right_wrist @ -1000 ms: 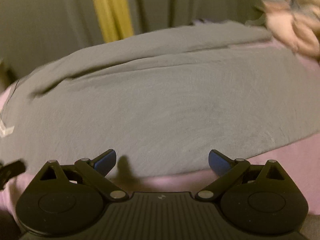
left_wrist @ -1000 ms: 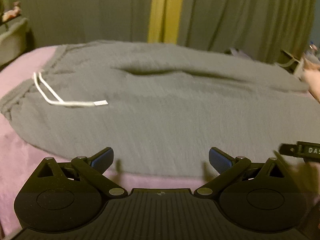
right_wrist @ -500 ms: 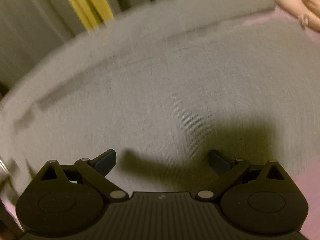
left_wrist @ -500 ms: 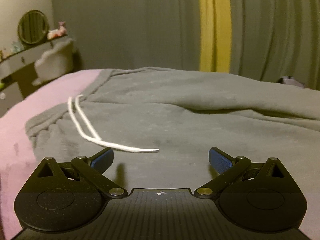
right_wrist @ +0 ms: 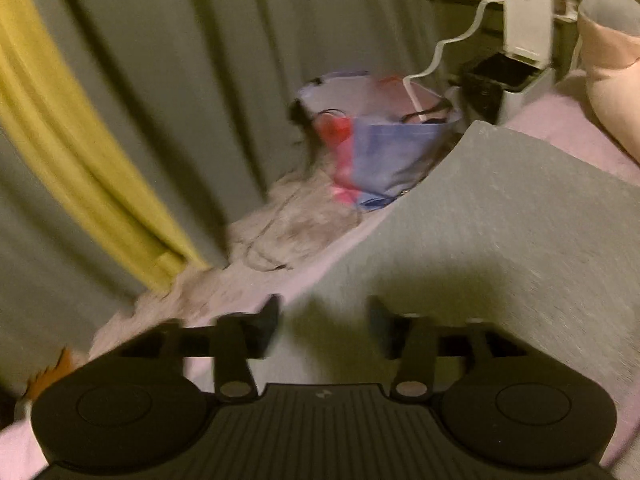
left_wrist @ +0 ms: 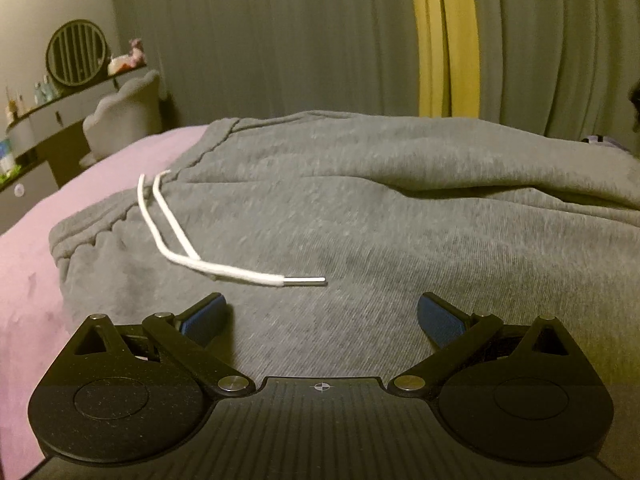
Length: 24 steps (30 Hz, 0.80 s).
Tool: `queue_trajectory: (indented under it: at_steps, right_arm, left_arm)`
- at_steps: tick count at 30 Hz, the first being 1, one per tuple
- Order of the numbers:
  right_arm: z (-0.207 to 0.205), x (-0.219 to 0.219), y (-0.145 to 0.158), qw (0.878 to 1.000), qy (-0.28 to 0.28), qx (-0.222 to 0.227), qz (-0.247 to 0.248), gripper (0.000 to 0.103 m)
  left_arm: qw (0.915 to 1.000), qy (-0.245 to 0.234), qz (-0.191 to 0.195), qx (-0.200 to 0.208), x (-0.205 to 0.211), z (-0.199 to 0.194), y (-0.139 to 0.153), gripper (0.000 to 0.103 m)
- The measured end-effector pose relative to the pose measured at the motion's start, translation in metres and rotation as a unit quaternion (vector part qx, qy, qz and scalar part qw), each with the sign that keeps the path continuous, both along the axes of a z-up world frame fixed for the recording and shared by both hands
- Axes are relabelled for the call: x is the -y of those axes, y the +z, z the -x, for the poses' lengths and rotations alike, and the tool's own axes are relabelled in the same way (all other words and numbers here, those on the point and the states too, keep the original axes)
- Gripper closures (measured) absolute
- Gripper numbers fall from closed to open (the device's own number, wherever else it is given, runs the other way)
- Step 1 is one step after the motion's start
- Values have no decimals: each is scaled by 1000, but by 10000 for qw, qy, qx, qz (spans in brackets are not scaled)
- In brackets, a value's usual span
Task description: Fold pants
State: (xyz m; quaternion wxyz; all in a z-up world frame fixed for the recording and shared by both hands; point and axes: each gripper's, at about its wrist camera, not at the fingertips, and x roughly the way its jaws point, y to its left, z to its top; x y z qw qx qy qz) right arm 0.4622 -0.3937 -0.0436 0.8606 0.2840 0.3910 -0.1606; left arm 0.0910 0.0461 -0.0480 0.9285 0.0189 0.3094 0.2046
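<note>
Grey sweatpants [left_wrist: 360, 216] lie spread flat on a pink bed cover [left_wrist: 80, 184], waistband to the left with a white drawstring [left_wrist: 188, 256] lying across the cloth. My left gripper [left_wrist: 322, 318] is open and empty, low over the pants just below the drawstring tip. In the right wrist view the far leg end of the pants [right_wrist: 500, 216] shows with a straight hem edge. My right gripper [right_wrist: 324, 320] is over that leg near its edge, jaws part-way closed with a gap between them, nothing held. The view is blurred.
Grey and yellow curtains [left_wrist: 440, 36] hang behind the bed. A dresser with a round mirror [left_wrist: 76, 52] and a chair stand at the left. Beside the bed's far edge are a blue and red bag [right_wrist: 384, 152], a white bin [right_wrist: 520, 52] and a pink pillow [right_wrist: 612, 64].
My left gripper has settled near the waistband and drawstring. My right gripper has swung to the leg's far edge and its jaws have narrowed from wide open.
</note>
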Motion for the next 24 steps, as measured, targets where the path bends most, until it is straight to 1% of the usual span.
queue_trajectory:
  at_steps: [1,3,5,6,7,8,9,10,11,12,13,16,17,19,20,21,22,23,24]
  right_arm:
    - [-7,1,-6,9999,-46,-10,-96,24]
    - [-20,-2,-14,9996,-155,-233,7,24]
    - [-30,-4,-25,9972,-240,-595,374,24]
    - [-31,-4,-29,9960,-283,-655,547,24]
    - [-32,-2,-32,9951,-298,-683,648,29]
    - [-30,-2,-33,9939,-348,-709,773,38]
    - [-26,0,-31,9921,-447,-701,936,68]
    - [-20,7,-31,9941,-399,-549,849,79]
    - [-14,14,-31,9966,-301,-422,645,85]
    - [-7,23,-28,9980,-263,-357,453,96]
    - [3,28,-23,9989,-263,-258,282,98]
    - [59,42,6,9989,-176,413,113,99]
    - [84,46,15,9978,-146,644,60,99]
    - [142,52,30,9930,-129,1173,-71,99]
    - [175,55,35,9904,-175,1367,-148,99]
    - [211,59,36,9871,-250,1544,-332,99]
    - [242,59,33,9849,-290,1636,-490,99]
    - [274,58,26,9848,-367,1609,-547,99]
    - [307,58,16,9857,-537,1491,-570,101]
  left_arm:
    - [10000,-39,-34,18,2,0,-1,0]
    - [9999,-93,-29,22,3,-1,-2,0]
    - [9999,-108,-23,18,3,-2,-3,0]
    - [9999,-105,4,11,2,-2,-3,0]
    - [9999,-92,59,17,1,-2,-3,0]
    - [9999,-88,93,31,1,-2,-3,0]
    - [9999,-90,118,42,0,-2,-4,0]
    - [9998,-85,154,43,-1,-2,-4,0]
    - [9998,-69,207,49,-2,-2,-4,0]
    - [9996,-55,257,71,-3,-2,-5,0]
    - [9995,-58,299,101,-4,-2,-6,0]
    - [9989,-67,433,145,-8,0,-6,0]
    - [9989,-74,439,162,-8,1,-6,0]
    - [9988,-75,445,196,-7,2,-5,0]
    - [9987,-67,467,213,-8,3,-5,0]
    - [9986,-63,476,223,-8,3,-5,0]
    - [9986,-65,468,217,-7,4,-5,0]
    - [9988,-68,446,213,-6,5,-5,0]
    - [9989,-73,424,199,-5,5,-5,0]
